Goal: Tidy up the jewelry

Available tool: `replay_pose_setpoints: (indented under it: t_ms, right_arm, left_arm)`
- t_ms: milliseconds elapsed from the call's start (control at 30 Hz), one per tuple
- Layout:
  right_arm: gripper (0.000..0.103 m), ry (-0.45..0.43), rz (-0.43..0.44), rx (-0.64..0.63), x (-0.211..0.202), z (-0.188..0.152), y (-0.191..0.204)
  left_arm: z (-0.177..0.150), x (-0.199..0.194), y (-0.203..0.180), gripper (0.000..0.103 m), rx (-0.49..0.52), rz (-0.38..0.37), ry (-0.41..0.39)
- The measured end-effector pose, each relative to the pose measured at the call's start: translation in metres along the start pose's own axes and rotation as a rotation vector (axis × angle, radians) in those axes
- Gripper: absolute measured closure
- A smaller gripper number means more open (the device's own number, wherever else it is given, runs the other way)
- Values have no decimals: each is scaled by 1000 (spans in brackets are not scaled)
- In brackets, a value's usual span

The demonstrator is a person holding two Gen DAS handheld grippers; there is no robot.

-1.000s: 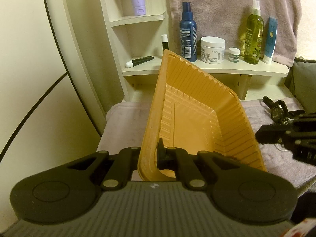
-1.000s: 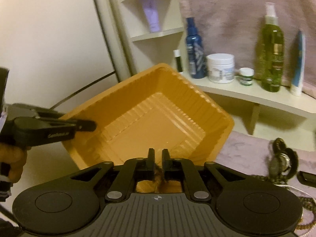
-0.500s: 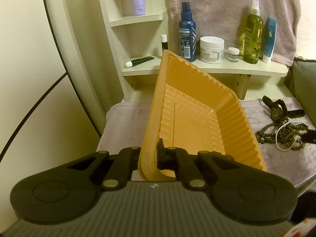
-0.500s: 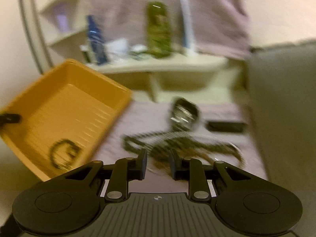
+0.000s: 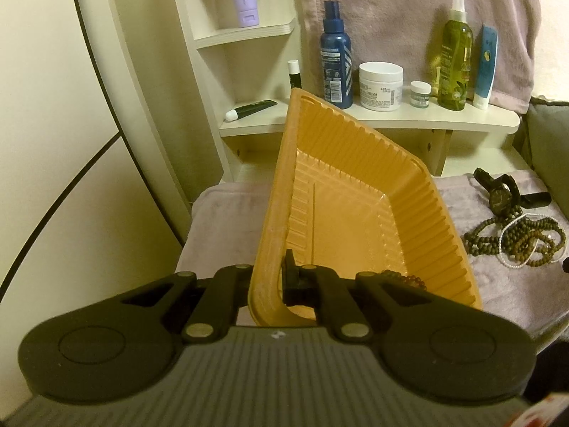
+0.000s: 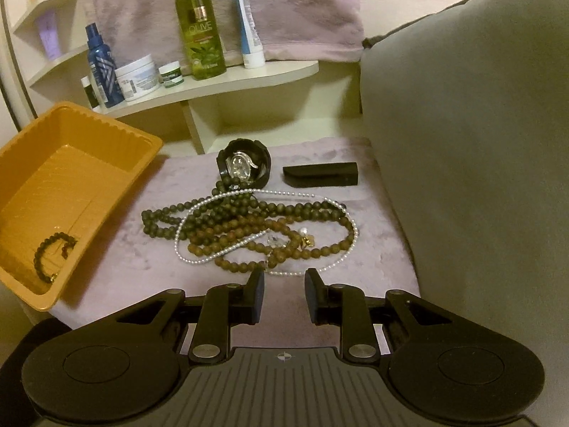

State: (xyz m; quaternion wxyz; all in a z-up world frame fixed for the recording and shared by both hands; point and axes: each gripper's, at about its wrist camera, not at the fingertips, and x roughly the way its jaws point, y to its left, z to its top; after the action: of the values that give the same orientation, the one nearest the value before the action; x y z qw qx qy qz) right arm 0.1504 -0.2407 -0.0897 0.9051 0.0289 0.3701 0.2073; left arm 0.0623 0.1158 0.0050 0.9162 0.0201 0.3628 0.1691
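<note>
My left gripper (image 5: 272, 270) is shut on the near wall of the orange plastic tray (image 5: 281, 192), holding it tilted up off the lilac cloth. A dark bead bracelet (image 6: 53, 249) lies in the tray's low corner and is also seen as a short string of beads (image 5: 405, 277). My right gripper (image 6: 284, 281) is open with nothing between its fingers, just in front of a tangle of brown bead necklaces (image 6: 249, 227) and a white pearl strand (image 6: 199, 213). Behind the tangle are a watch with a black band (image 6: 243, 165) and a small black case (image 6: 322, 174).
A low shelf (image 5: 370, 114) behind the cloth holds bottles, jars and tubes, among them a green olive bottle (image 6: 201, 28). A grey cushion (image 6: 462, 142) rises along the right of the cloth. A pale wall panel stands to the left of the tray.
My right gripper has swung right, from over the tray to the bead pile, and its jaws have opened. The bracelet now lies in the tray. The left gripper and the tray have not moved.
</note>
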Motion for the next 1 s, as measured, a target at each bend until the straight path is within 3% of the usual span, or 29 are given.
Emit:
replay_pose_setpoints:
  t_ms: [367,533,733,933,1000]
  right_arm:
    - [78,6,-3,-46,15,3,10]
    - [78,20,-9,-130,27,1,18]
    - [78,19,-58,-333,37,-5,30]
    - [78,23,-49,-370,39,-6,28]
    - [90,30,-46,-376,38,-6,29]
  left_arm:
    - [0,3,0,98,6,5,8]
    - [0,5,0,99,7,8,13]
    - [0,5,0,98,7,8,14]
    - [0,5,0,98,8,7,12]
    - [0,6,0,98,7,6,12]
